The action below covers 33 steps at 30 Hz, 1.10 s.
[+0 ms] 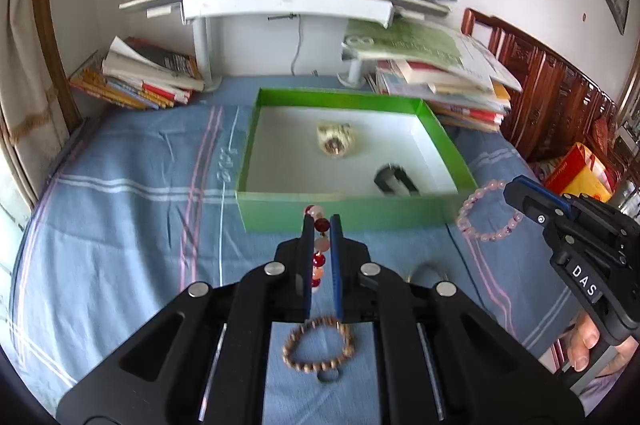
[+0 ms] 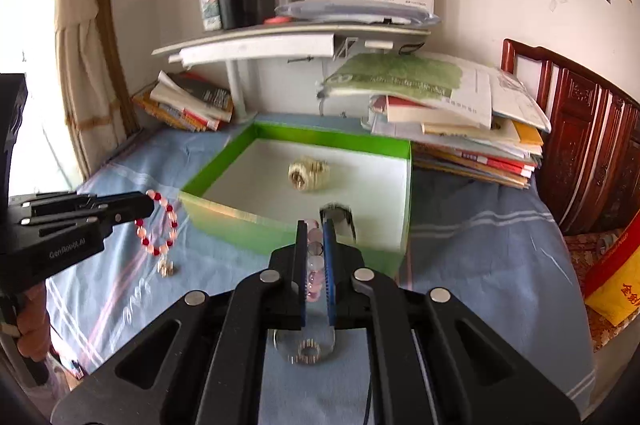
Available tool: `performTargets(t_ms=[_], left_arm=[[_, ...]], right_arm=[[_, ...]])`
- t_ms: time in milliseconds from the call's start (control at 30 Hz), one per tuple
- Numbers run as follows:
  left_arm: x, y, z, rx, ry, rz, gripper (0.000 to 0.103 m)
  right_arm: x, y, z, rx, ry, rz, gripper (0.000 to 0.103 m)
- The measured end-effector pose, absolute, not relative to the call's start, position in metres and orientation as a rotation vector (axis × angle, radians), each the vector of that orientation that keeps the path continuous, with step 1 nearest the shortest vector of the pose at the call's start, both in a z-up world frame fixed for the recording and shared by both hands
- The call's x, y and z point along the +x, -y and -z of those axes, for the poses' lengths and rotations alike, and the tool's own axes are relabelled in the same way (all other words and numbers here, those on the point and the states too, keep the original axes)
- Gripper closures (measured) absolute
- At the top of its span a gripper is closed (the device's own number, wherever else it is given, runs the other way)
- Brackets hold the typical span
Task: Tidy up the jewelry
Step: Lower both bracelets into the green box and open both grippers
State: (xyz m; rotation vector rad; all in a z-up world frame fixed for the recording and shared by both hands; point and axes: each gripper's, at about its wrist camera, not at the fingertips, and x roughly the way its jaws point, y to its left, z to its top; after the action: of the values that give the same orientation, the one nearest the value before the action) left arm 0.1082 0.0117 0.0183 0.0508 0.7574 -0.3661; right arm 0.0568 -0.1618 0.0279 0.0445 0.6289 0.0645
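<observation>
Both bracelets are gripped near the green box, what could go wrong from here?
1. The left hand-held gripper pinches the red and pink bracelet by a few beads; most of the loop and its charm dangle, so it might catch on the green box wall going in.
2. The right hand-held gripper holds the pink bracelet similarly; round beads may slip out.
3. The wooden bead bracelet lies on the blue cloth beneath the left gripper, easily overlooked.

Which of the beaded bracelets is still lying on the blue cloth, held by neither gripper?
The brown wooden bracelet, lying under the left gripper. The red-and-pink bracelet hangs from that gripper's fingers, and the pale pink bracelet hangs from the right gripper.
</observation>
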Motion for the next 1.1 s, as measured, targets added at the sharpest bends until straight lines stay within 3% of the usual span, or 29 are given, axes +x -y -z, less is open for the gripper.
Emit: performTargets(t_ms=[200, 567, 633, 700, 800, 967, 1100], left_arm=[[0.156, 0.006, -0.040, 0.053, -0.713, 0.334, 0.095], [0.242, 0.028, 0.037, 0.064, -0.892, 0.277, 0.095], [0.242, 0.025, 0.039, 0.050, -0.898, 0.269, 0.094], [0.238, 0.020, 0.035, 0.043, -0.884, 0.271, 0.085], [0.214, 0.004, 0.025, 0.063, -0.843, 0.253, 0.063], [0.156, -0.039, 0.037, 0.092, -0.843, 0.105, 0.052], [0.117, -0.059, 0.073, 0.050, -0.948, 0.125, 0.049]], right_arm=[[0.110, 0.174, -0.043, 0.055, -0.585, 0.021, 0.095], [0.184, 0.197, 0.036, 0.089, -0.789, 0.113, 0.095], [0.183, 0.198, 0.036, 0.074, -0.776, 0.125, 0.085], [0.173, 0.197, 0.029, 0.086, -0.758, 0.102, 0.059], [0.145, 0.195, 0.015, 0.115, -0.719, 0.053, 0.058], [0.088, 0.181, 0.023, 0.114, -0.737, -0.063, 0.058], [0.080, 0.143, 0.059, 0.045, -0.846, -0.186, 0.058]])
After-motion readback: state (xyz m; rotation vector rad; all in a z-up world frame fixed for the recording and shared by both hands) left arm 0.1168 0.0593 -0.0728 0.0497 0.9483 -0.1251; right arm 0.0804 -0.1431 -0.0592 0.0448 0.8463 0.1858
